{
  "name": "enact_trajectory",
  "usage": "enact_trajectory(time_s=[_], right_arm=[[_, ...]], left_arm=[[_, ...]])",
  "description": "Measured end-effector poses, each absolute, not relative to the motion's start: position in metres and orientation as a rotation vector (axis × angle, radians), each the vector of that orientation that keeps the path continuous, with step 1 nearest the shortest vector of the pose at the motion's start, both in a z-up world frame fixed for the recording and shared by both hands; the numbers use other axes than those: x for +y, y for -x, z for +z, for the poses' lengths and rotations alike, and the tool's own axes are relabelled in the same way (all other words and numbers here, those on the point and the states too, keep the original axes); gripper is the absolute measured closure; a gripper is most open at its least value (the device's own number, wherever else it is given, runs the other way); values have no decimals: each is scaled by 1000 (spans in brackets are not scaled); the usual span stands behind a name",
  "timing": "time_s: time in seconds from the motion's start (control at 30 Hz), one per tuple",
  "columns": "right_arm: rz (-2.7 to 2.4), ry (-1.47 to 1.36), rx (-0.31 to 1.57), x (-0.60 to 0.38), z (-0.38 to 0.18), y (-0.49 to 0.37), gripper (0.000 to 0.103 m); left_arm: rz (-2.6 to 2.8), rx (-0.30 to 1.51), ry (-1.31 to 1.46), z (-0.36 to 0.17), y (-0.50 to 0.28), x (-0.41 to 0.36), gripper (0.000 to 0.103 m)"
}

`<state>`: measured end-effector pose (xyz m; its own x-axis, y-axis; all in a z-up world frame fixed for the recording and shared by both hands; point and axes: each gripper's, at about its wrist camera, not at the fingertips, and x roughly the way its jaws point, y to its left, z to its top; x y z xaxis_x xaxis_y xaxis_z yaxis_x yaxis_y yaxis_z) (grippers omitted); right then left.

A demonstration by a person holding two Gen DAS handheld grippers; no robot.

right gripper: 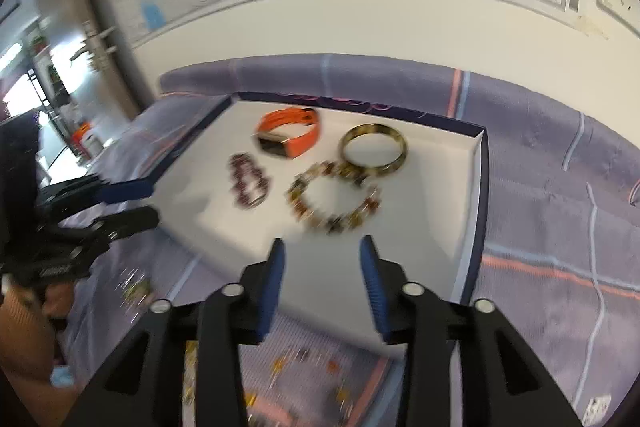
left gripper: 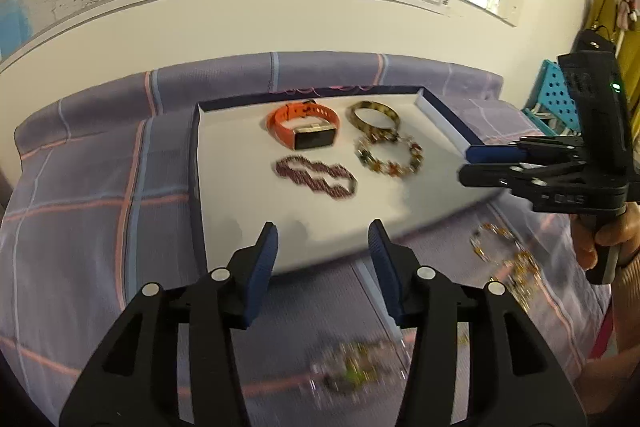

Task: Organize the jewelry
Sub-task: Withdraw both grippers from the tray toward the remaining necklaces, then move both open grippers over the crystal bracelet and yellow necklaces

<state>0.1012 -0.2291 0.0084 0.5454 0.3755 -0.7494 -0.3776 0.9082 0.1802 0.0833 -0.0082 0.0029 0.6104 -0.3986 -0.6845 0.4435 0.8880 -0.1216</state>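
Both grippers hang above a bed with a purple checked cover (left gripper: pixel 80 211), and a shallow white tray (left gripper: pixel 240 211) with dark blue walls lies on it.

In the left wrist view, the left gripper (left gripper: pixel 323 247) has its blue fingers (left gripper: pixel 262 267) spread apart, and they hold nothing. The near edge of the tray is just ahead of the fingertips. Further ahead, a little left of the gap, lies a dark red beaded bracelet (left gripper: pixel 316 177). Behind it stands an orange watch (left gripper: pixel 306 125). Ahead of the right finger lie a multicolour stone bracelet (left gripper: pixel 390 155) and, behind it and touching it, a brown patterned bangle (left gripper: pixel 374 115). Under the fingers, on the cover, a blurred bracelet (left gripper: pixel 348 371) lies outside the tray. To the right of the fingers, more golden chain jewelry (left gripper: pixel 508 259) lies on the cover, also blurred.

The right gripper (left gripper: pixel 492 163) is seen at the far right of this view, at the right wall of the tray. In the right wrist view its fingers (right gripper: pixel 272 287) are also spread and empty, over the near part of the tray. Below them, blurred golden pieces (right gripper: pixel 296 363) lie on the cover.
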Motion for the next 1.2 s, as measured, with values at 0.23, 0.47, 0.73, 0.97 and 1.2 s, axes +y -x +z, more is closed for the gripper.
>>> enact_trajectory(time_s=[0.23,0.47,0.73,0.97,1.2], right_arm=[[494,28,944,-228,-6,-40,62],[436,-46,963,-244,-20,-15,63],[419,-114,948,-254,-16,-6,62],[476,-67,950,-216,-19,13,62],[411,0,945,-203,-27,14,69]], left_arm=[[-544,775,-82,-5,-44,-15,54],[-556,798,-76,-20,-14,-23,53],[-580,807,-62,-23,2,-29,53],[-581,803,-76,-22,6,-37,53],[-554,819,-43,-26,8,-29,53]])
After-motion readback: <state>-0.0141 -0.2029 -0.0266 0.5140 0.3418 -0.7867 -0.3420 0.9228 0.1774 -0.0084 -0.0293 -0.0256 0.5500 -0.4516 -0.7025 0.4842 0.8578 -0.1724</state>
